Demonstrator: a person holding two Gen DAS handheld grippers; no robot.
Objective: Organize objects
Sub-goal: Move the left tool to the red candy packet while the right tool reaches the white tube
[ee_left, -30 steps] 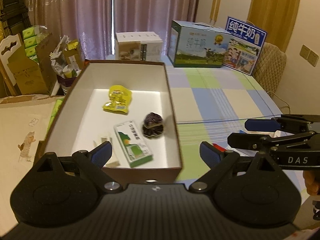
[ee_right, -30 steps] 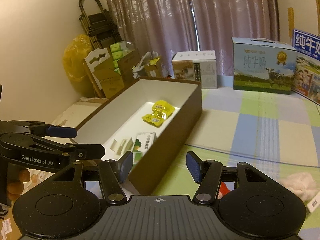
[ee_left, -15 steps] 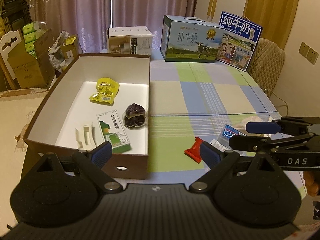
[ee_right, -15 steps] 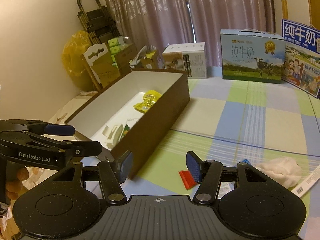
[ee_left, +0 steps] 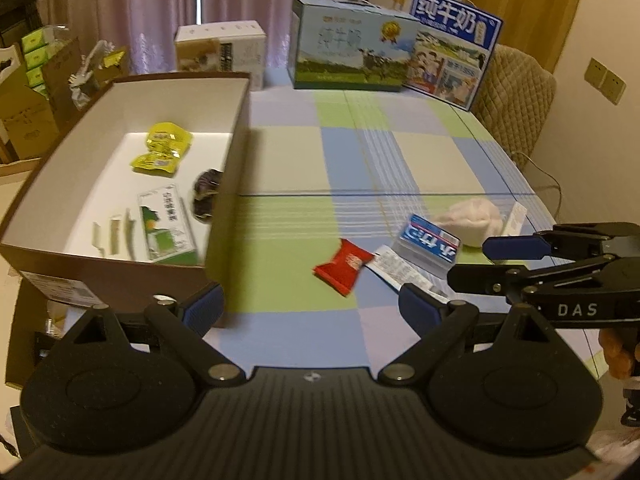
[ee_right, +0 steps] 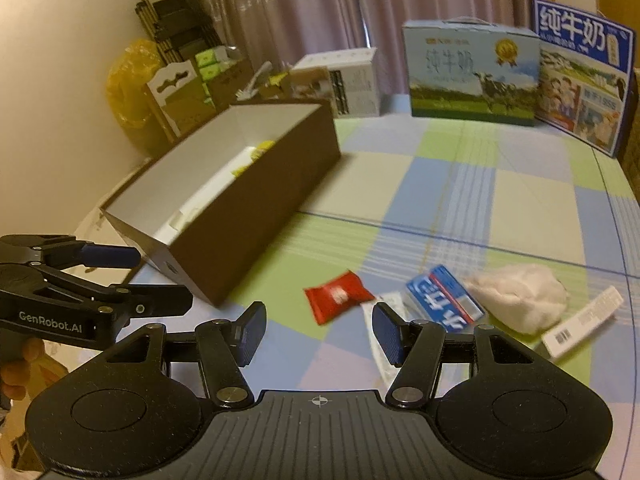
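Observation:
A brown box (ee_left: 120,276) with a white inside stands at the table's left; in it lie a yellow packet (ee_left: 162,152), a green-and-white carton (ee_left: 168,228), a dark pouch (ee_left: 206,196) and pale strips (ee_left: 112,232). On the checked cloth to its right lie a red packet (ee_left: 344,266), a blue-and-white pack (ee_left: 430,242), a white paper slip (ee_left: 400,270), a pale pink lump (ee_left: 476,216) and a barcoded white stick (ee_right: 582,326). My left gripper (ee_left: 310,308) is open and empty, near the box's front corner. My right gripper (ee_right: 318,330) is open, just short of the red packet (ee_right: 338,296).
Milk cartons (ee_left: 352,56) and a blue printed box (ee_left: 452,48) stand along the table's far edge, with a white carton (ee_left: 222,50) beside them. Cardboard boxes and bags (ee_right: 176,92) crowd the floor at left. A padded chair (ee_left: 520,96) stands at the right. A hand (ee_right: 20,364) holds the other gripper.
Both grippers have pulled back and swung right, away from the box. The loose items on the cloth have come into view. Both stay open.

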